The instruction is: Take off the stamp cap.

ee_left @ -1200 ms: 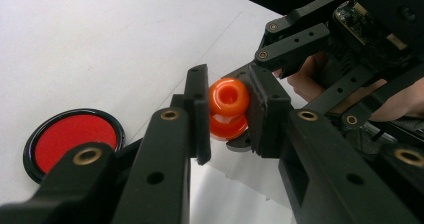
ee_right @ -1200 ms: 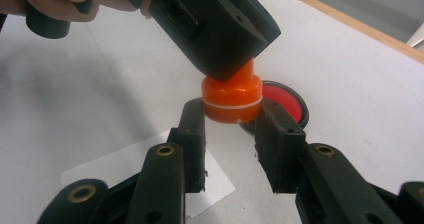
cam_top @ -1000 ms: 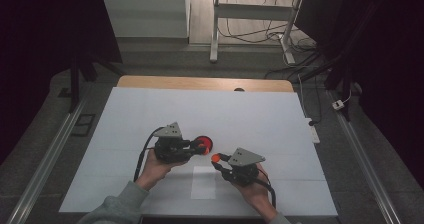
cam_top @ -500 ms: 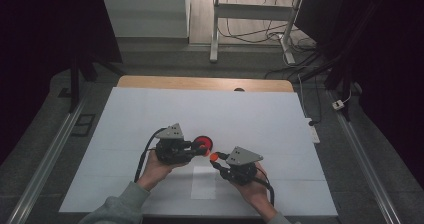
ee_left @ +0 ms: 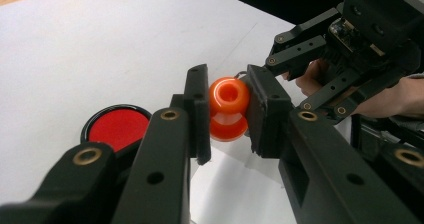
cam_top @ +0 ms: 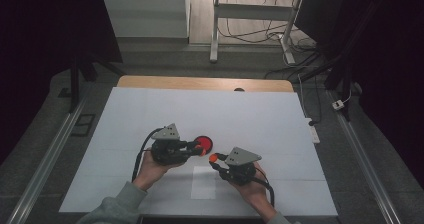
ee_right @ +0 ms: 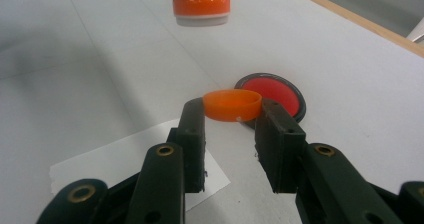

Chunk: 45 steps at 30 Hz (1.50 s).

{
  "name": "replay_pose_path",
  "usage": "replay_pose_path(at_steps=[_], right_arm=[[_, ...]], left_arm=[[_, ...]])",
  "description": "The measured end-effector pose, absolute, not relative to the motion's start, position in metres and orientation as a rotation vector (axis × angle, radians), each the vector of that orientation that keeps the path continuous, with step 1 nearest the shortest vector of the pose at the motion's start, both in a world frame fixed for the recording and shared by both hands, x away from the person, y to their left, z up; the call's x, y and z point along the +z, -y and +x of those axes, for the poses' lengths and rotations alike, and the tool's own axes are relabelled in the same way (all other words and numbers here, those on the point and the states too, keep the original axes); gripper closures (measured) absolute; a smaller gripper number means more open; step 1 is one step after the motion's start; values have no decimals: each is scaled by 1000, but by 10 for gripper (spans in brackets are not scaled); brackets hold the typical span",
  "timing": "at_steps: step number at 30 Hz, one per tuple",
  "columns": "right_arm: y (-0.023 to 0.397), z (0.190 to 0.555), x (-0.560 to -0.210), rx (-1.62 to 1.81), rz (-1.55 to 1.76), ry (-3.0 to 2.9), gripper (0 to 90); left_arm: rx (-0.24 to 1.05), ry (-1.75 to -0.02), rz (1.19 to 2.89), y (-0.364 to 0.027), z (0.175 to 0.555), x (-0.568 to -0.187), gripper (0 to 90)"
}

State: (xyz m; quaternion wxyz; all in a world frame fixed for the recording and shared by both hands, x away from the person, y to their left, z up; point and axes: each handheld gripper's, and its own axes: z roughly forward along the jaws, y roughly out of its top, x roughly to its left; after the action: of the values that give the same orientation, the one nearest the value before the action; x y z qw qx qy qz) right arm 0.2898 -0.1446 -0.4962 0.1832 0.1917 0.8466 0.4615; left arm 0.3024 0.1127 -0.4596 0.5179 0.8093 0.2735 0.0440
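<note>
Gripping an orange spool [ee_left: 229, 109] (held level) — left claw [ee_left: 228, 115] faces right claw [ee_right: 232, 115].

My left gripper [ee_left: 227, 116] has the orange spool [ee_left: 228, 109], glossy smooth plastic, same shiny stuff as the orange ring [ee_right: 232, 104] in my right gripper [ee_right: 231, 134]. Jaws are matt black plastic with brass-looking rivets. The red disc [ee_right: 274, 95] looks matt with a glossy black rim, sitting on smooth white sheet [cam_top: 250, 119] over a wooden table edge [cam_top: 200, 83].

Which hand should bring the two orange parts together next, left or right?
Probably right. The right gripper holds the small orange ring with its opening up, below the orange spool clamped by the left gripper, so lifting it looks simplest.
</note>
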Motion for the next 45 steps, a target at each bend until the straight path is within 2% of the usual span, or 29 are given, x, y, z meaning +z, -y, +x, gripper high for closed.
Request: replay_pose_path(at_steps=[16, 38, 45], right_arm=[[137, 295, -502, 1320, 571, -2424, 654], [40, 323, -521, 1324, 548, -2547, 653], [26, 331, -530, 1271, 579, -2585, 651]], left_arm=[[149, -698, 1963, -135, 295, -460, 728], [183, -804, 1932, -175, 303, -456, 728], [189, -821, 1931, -177, 305, -457, 728]])
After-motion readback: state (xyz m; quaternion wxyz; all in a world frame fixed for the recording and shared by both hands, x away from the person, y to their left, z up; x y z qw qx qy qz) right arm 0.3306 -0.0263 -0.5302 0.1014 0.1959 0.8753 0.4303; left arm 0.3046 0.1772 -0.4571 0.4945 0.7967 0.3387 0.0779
